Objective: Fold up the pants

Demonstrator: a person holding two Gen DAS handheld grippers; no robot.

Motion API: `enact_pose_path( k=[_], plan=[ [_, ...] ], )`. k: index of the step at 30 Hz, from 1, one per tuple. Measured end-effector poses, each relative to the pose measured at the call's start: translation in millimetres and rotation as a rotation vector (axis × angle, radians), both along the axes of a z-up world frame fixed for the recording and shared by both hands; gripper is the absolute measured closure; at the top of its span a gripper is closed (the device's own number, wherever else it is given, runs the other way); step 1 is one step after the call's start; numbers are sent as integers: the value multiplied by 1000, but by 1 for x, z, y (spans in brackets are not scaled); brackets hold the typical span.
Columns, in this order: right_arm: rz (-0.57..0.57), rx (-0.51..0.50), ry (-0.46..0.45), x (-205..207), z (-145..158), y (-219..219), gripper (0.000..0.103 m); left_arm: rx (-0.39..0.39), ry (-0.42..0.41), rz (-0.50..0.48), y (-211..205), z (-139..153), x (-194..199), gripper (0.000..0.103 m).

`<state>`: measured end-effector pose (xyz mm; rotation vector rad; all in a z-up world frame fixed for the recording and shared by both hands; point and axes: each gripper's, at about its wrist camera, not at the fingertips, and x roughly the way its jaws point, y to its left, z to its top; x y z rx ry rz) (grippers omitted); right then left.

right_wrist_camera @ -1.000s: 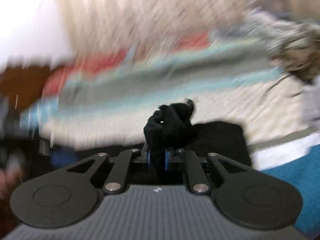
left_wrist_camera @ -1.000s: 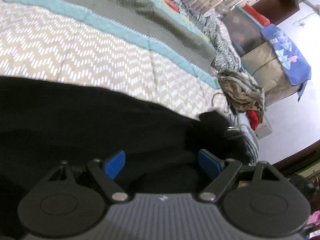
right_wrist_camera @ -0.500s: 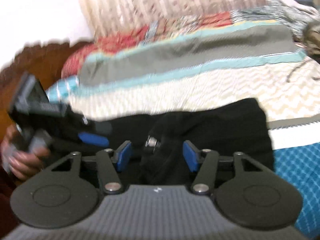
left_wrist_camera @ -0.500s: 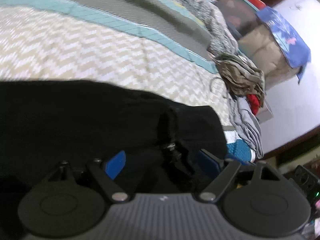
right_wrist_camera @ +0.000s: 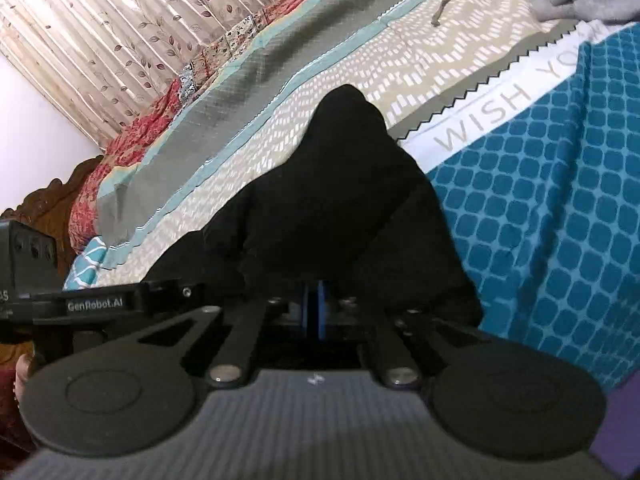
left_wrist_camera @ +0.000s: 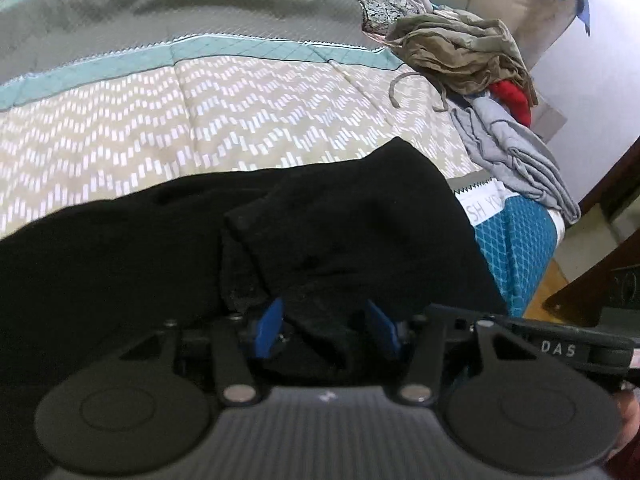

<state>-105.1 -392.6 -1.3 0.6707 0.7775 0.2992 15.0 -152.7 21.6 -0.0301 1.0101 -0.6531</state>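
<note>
Bed (left_wrist_camera: 200, 128) quilt carries black pants (left_wrist_camera: 360, 216) at lower centre. Left gripper (left_wrist_camera: 328, 330) fingers are closing around a fabric ridge; right gripper (right_wrist_camera: 313, 312) fingers are pinched together at the cloth. Probably best to lift both corners evenly.

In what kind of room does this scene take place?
Most likely a bedroom in a home. A bed with a patterned quilt fills the view, black pants lie spread on it, loose clothes are piled at its edge, and a leaf-print curtain hangs behind.
</note>
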Motion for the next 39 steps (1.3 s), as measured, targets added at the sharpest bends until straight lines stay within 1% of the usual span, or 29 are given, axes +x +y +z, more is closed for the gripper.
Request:
enact_pose_path(
  k=[2, 3, 5, 7, 8, 10, 12, 15, 18, 21, 24, 26, 29, 31, 33, 35, 36, 39],
  plan=[
    [11, -26, -15, -5, 2, 3, 97, -4, 10, 3, 1, 6, -1, 52],
    [11, -27, -10, -7, 3, 1, 97, -22, 15, 10, 5, 11, -4, 50],
    [10, -32, -13, -5, 11, 2, 93, -65, -11, 22, 18, 24, -10, 45],
    [21, -48, -79, -9, 25, 3, 85, -100, -65, 31, 35, 39, -19, 40],
    [42, -58, -130, -13, 34, 8, 83, -117, -88, 42, 46, 46, -26, 38],
    [74, -68, -191, -14, 49, 17, 76, -155, -117, 69, 71, 58, -36, 37],
    [108, -74, -221, -13, 59, 31, 73, -197, -137, 117, 99, 67, -46, 34],
    [164, -63, -205, -1, 60, 55, 73, -250, -161, 207, 146, 76, -68, 32],
    [251, -55, -178, 8, 60, 83, 73, -264, -192, 295, 190, 81, -92, 28],
    [355, -97, -195, 12, 68, 119, 73, -279, -224, 405, 242, 82, -119, 23],
    [451, -137, -195, 15, 73, 154, 73, -314, -245, 544, 294, 76, -146, 18],
    [499, -162, -188, 20, 74, 175, 72, -331, -244, 649, 327, 67, -160, 14],
    [557, -181, -166, 26, 73, 201, 72, -365, -193, 798, 371, 47, -170, 13],
    [587, -194, -152, 27, 72, 219, 72, -390, -164, 872, 393, 34, -172, 13],
    [614, -206, -144, 25, 71, 230, 72, -431, -143, 922, 410, 23, -172, 13],
    [644, -221, -135, 21, 70, 238, 71, -467, -129, 959, 425, 12, -171, 6],
    [656, -233, -132, 20, 70, 242, 71, -477, -124, 974, 430, 8, -171, 5],
    [689, -268, -132, 24, 73, 258, 71, -518, -85, 987, 442, -8, -163, 5]
  ],
)
